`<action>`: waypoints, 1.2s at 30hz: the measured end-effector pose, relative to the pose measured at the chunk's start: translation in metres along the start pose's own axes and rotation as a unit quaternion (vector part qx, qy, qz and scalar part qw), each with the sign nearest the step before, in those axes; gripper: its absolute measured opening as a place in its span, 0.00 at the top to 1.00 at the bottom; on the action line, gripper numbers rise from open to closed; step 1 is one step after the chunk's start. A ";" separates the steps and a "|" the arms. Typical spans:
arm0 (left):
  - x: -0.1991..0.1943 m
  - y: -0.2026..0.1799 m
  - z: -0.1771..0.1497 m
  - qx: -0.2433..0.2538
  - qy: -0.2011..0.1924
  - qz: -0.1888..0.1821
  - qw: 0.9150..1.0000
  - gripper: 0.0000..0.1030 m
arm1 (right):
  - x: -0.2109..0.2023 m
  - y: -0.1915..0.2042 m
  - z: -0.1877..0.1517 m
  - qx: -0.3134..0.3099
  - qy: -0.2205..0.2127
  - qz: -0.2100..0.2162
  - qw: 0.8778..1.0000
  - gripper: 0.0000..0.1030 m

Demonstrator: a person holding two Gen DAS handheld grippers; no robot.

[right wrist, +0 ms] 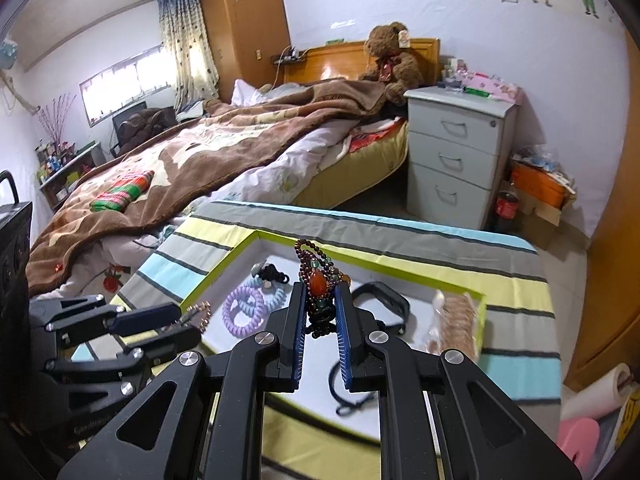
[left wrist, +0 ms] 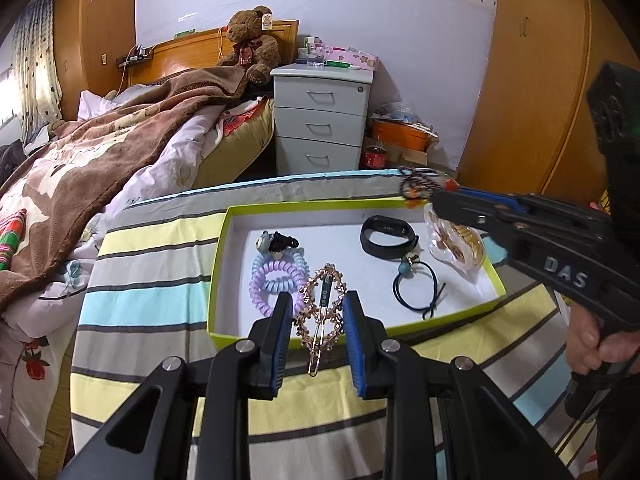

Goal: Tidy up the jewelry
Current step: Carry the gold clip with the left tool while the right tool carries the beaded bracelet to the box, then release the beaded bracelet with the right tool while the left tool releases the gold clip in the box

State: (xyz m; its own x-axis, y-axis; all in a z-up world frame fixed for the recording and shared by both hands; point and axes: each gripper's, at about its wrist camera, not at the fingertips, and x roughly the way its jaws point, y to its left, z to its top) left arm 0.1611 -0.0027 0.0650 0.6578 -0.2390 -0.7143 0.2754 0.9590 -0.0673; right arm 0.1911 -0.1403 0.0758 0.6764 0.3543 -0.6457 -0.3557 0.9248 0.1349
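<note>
A white tray with a green rim [left wrist: 222,272] lies on the striped cloth. It holds pastel coil hair ties [left wrist: 276,280], a black fitness band [left wrist: 386,236], a black elastic with a teal bead [left wrist: 416,286] and a clear bag of rings [left wrist: 456,246]. My left gripper [left wrist: 318,308] is shut on a gold hair clip [left wrist: 322,312] over the tray's near edge. My right gripper [right wrist: 320,300] is shut on a dark beaded bracelet with an orange stone [right wrist: 318,280], held above the tray; it also shows in the left wrist view [left wrist: 420,186].
The striped cloth [left wrist: 152,272] covers the small table. A bed with a brown blanket [left wrist: 100,144] lies left. A grey drawer unit [left wrist: 320,120] and an orange box [left wrist: 400,132] stand behind. A wooden wardrobe [left wrist: 532,80] is at the right.
</note>
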 end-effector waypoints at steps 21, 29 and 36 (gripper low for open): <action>0.060 0.000 -0.002 -0.018 0.041 -0.020 0.999 0.74 | 0.097 -0.018 0.009 0.033 0.101 0.045 0.993 0.86; 0.073 0.001 0.000 -0.020 0.053 -0.023 0.998 0.74 | 0.110 -0.017 0.008 0.025 0.115 0.042 0.992 0.86; 0.079 0.001 -0.002 -0.021 0.062 -0.027 0.997 0.74 | 0.115 -0.014 0.006 0.016 0.122 0.035 0.992 0.86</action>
State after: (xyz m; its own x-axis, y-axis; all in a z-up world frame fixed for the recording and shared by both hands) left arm 0.2119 -0.0198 0.0075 0.5504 -0.2716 -0.7895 0.2763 0.9516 -0.1347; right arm 0.2778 -0.1113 0.0037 0.4726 0.3778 -0.7962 -0.3729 0.9043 0.2078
